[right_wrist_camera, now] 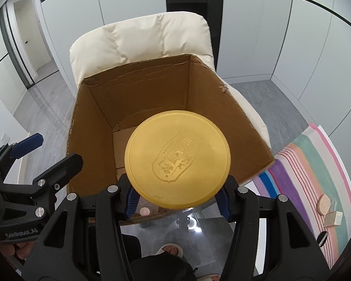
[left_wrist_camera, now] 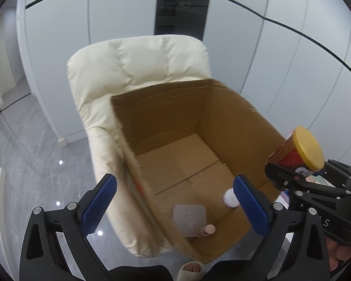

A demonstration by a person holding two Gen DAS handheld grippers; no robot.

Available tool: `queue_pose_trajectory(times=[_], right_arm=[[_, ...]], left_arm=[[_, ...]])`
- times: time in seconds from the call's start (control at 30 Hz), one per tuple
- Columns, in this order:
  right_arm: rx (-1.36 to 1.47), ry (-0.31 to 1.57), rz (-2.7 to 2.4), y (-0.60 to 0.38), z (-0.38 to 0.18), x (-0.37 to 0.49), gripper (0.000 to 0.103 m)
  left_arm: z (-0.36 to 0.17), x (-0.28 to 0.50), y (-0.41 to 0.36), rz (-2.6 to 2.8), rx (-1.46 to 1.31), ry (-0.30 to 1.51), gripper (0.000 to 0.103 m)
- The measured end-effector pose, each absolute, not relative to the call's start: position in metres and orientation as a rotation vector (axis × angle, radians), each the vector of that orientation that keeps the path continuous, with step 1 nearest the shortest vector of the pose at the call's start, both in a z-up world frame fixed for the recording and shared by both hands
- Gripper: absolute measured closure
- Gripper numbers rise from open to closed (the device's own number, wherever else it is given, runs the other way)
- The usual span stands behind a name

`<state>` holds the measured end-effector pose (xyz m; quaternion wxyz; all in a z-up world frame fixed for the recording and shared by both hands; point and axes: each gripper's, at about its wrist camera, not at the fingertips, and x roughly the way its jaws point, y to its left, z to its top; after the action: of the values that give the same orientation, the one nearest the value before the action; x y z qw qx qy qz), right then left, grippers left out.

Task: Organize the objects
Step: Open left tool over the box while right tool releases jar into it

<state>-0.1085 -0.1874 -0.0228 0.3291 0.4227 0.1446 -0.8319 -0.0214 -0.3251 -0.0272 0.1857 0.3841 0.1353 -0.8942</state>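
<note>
Left wrist view first: the left gripper [left_wrist_camera: 175, 196] has its blue pads spread wide with nothing gripped, one finger outside the cardboard box [left_wrist_camera: 234, 126] and one over its open top. Down on the box floor, near corner, lie a flat grey square pad [left_wrist_camera: 189, 219], a small pink-capped bottle [left_wrist_camera: 207, 230] touching it, and a round white disc [left_wrist_camera: 229, 199] just beside. Off at the right edge, the right gripper [left_wrist_camera: 278, 175] is clamped on a red jar with a yellow lid [left_wrist_camera: 297, 151], held beside the box's right wall. From the right wrist, that right gripper [right_wrist_camera: 177, 202] pinches the jar, its embossed lid [right_wrist_camera: 177, 158] filling the middle, hanging over the box's near rim [right_wrist_camera: 86, 140]. Right of it, a striped cloth [right_wrist_camera: 316, 168] carries a few small items. Behind, the box sits on a cream padded chair [right_wrist_camera: 140, 44].
</note>
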Motion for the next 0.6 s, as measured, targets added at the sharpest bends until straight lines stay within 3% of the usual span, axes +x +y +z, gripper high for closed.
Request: queue_pose_trajectory(times=[0.37,0.4,0.47,0.6], right_arm=[[1.061,0.428,-2.137,-0.208,-0.025,-0.098,0.045],[1.061,0.436,-2.135,-0.209,-0.026,-0.098,0.042],[1.046,0.425,-2.149,-0.206,-0.023,-0.098,0.024],[1.031,0.388,-2.155,-0.200,-0.020,-0.098,0.018]], left_arm=[[-0.030,-0.007,-0.358,-2.441,1.060,0.448,0.002],[-0.030,-0.007,-0.358,-2.441,1.060,0.448,0.002],[-0.030,-0.007,-0.358,-2.444,1.062,0.445,0.002],[-0.029,-0.007,-0.355,-2.462,1.062,0.457,0.003]])
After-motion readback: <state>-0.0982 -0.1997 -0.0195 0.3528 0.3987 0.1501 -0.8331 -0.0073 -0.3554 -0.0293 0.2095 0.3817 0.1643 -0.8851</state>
